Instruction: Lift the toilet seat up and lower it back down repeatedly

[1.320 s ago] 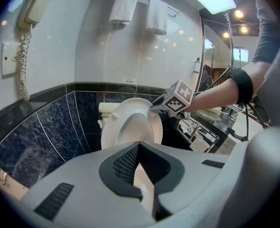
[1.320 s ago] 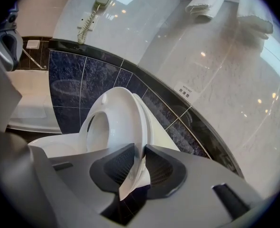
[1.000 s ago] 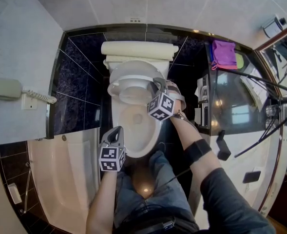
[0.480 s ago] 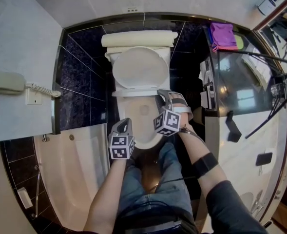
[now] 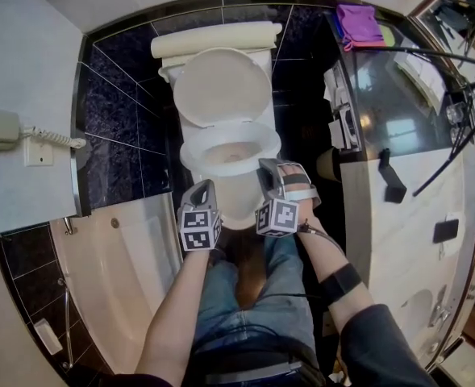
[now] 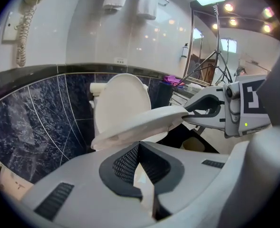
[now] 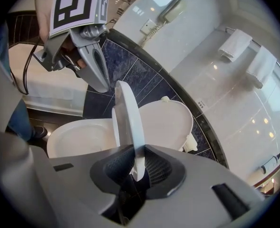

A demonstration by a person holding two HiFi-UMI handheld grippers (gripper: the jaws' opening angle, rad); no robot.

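The toilet seat (image 7: 128, 122), tilted partway above the bowl (image 5: 239, 208) and hinged at the far side, is being clamped at its near front edge by the right gripper (image 7: 139, 167), while the left gripper (image 6: 140, 152) is being held closed and empty just beside it.

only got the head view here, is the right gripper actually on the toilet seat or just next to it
Observer: On it. In the right gripper view the rim of the toilet seat stands between the jaws of the right gripper, with the pads pressed on it.
Operator: how high is the seat, looks flat from up here
Observer: Not flat. The left gripper view shows it from the side, tilted and partway up, well short of the upright lid.
Operator: left gripper doing anything
Observer: No. In its own view the left gripper has its jaws together with nothing between them, and it is off the seat.
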